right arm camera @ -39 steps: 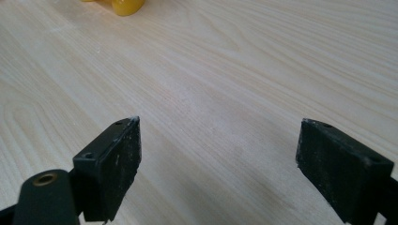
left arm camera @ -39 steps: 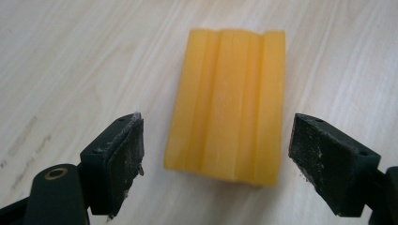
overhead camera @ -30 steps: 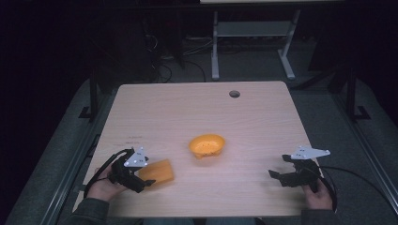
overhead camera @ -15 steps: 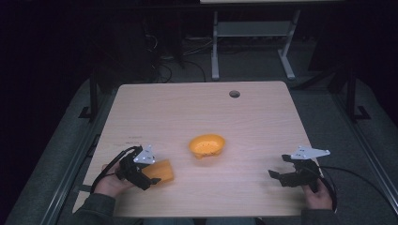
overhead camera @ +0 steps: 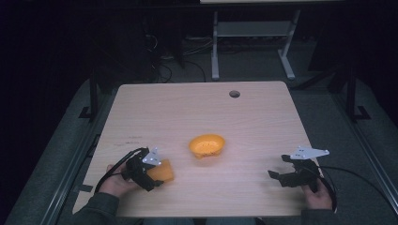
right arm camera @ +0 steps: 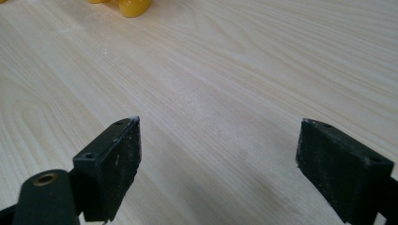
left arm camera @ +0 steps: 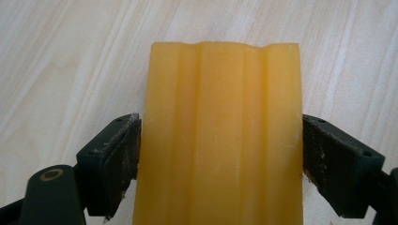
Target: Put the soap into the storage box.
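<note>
Since the earlier frame we see the left hand-held gripper (overhead camera: 149, 174) shifted slightly right along the near edge of the surface (overhead camera: 197, 117), carrying the orange block (left arm camera: 220, 136) with it; the right hand-held gripper (overhead camera: 286, 176) and the orange bowl (overhead camera: 207, 145) are unchanged. Left jaws clamp the block's sides: waxy, translucent, flat, shallow lengthwise ridges. Right jaws stand wide apart over bare pale wood-grain laminate. The bowl is round and glossy, mid-surface.
</note>
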